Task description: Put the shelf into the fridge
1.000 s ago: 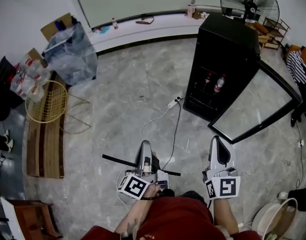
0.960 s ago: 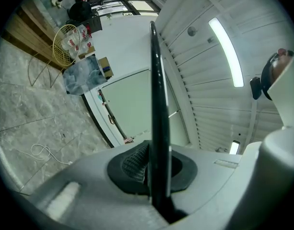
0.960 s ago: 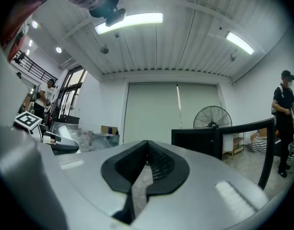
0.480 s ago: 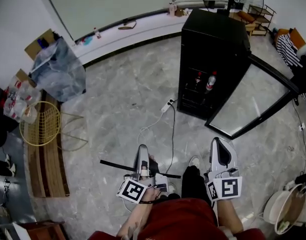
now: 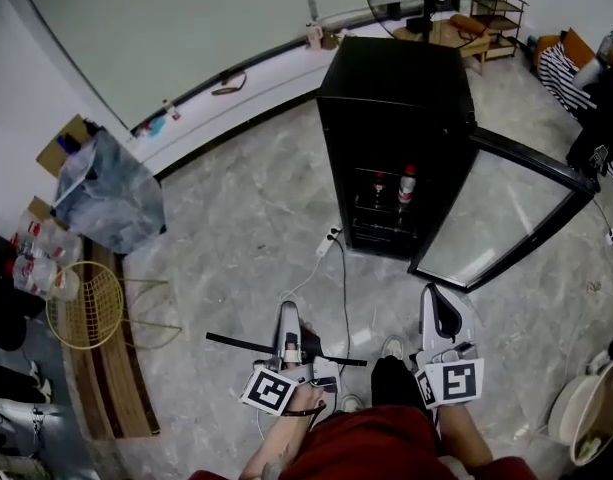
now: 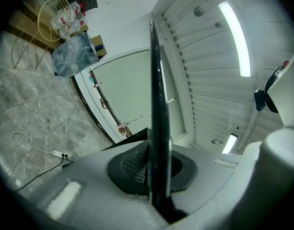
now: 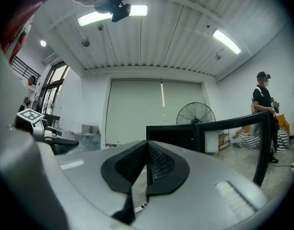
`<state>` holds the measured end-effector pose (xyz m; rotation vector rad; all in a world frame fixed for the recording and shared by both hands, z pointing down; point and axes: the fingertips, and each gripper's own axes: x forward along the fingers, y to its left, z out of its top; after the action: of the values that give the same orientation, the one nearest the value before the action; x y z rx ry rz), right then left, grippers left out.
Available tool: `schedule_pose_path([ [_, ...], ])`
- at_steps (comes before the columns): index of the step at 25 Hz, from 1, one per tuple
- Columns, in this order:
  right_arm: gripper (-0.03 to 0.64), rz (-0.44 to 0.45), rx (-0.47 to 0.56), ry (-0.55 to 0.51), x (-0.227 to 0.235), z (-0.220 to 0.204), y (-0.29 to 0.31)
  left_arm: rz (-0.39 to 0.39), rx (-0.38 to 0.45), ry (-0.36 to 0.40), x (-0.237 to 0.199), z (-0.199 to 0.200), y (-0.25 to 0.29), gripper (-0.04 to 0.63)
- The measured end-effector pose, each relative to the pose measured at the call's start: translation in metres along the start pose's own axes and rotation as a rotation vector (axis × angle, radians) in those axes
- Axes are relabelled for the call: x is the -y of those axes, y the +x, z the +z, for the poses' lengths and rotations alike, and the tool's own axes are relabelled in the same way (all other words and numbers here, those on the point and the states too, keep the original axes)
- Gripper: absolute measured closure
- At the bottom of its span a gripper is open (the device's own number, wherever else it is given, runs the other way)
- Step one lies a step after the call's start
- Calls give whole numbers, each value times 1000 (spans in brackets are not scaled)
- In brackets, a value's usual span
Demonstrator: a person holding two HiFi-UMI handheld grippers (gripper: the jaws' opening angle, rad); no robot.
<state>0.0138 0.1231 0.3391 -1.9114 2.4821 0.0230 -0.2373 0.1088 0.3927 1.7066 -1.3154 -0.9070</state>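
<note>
- Bright, even indoor light fills the head view; the pale marble floor (image 5: pixel 246 218) carries a soft sheen and only faint shadows.
- The black fridge (image 5: pixel 396 98) swallows detail, while its open glass door (image 5: pixel 491 218) shows a milky reflection.
- Fisheye distortion bends the walls at the head view's edges.
- In the left gripper view a ceiling strip light (image 6: pixel 235 37) burns out to white; the backlit shelf (image 6: pixel 156 104) reads as a black silhouette.
- Both gripper views sit inside a dark round vignette, the near foreground soft and out of focus.
- Two ceiling tubes (image 7: pixel 227 41) glare overhead in the right gripper view.
</note>
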Motion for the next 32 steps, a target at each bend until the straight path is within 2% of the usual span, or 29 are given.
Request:
schedule_pose_path([
  [4,617,-31,1,10,38,3,23,-39,-35,15,19,-21,51,580],
  [10,617,-60,2,23,94,4,48,-37,-80,-9,34,-61,108,580],
  [14,618,-71,13,38,122,4,66,-42,-104,48,41,-72,140,580],
  [18,618,-81,19,36,155,3,73,-50,-92,-37,49,-98,169,580],
  [24,617,-74,19,52,183,-7,86,-53,-87,-23,54,-115,196,580],
  [32,617,-58,14,48,192,-18,108,-33,-80,-75,40,-127,220,580],
])
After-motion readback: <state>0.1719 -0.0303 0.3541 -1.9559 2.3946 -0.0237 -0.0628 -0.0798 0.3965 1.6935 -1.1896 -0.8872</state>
